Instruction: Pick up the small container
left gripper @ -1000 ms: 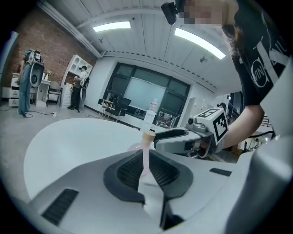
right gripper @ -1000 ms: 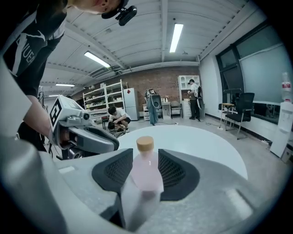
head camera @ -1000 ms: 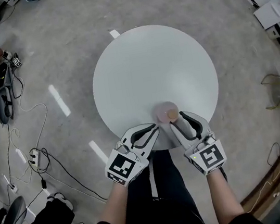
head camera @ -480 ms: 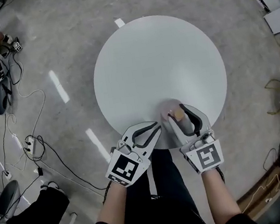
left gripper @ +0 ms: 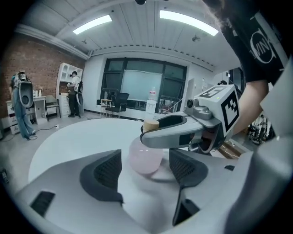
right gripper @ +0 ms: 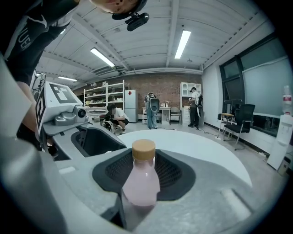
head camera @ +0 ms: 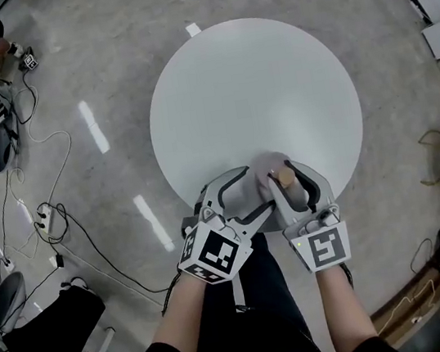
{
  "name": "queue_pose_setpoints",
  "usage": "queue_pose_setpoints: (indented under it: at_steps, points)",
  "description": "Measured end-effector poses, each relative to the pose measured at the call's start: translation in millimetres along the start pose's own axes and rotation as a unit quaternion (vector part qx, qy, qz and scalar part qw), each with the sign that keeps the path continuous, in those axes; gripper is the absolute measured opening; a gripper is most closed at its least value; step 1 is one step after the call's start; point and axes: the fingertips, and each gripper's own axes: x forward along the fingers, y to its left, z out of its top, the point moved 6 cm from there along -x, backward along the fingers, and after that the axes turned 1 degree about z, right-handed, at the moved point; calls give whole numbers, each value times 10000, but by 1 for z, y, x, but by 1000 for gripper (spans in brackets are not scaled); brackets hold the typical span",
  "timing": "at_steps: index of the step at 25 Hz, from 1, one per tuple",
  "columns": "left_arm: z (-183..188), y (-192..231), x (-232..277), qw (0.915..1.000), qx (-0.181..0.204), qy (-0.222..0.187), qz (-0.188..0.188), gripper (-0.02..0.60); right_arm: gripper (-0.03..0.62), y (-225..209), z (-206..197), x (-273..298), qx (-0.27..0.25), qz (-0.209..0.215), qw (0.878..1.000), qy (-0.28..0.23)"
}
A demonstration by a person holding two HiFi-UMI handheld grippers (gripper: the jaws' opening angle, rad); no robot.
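Small container [right gripper: 139, 185], upright, long axis vertical, stands at near edge of worktop [head camera: 247, 84]. R gripper [head camera: 288, 170] jaws just closed, pinching its body. L gripper [left gripper: 145, 170] jaws just opened, spread either side w/o contact. R nearer: lift straight up.

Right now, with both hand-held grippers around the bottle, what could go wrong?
The bottle stands near the table's edge; a nudge might knock it off.
The right hand-held gripper's jaws have just been closing around it, grip unclear, so a lift might slip.
The left hand-held gripper, whose jaws have just been opening around the bottle, might bump the right one.
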Motion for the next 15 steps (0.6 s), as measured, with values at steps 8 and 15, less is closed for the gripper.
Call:
queue_pose_setpoints:
  at_steps: [8, 15]
  points:
    - [5, -5, 30, 9870, 1224, 1007, -274, 339, 147, -1, -2, -1, -27, 102, 9999, -57]
    - [6, -1, 51, 9729, 1719, 1397, -666, 356, 147, -1, -2, -3, -36, 185, 9998, -91]
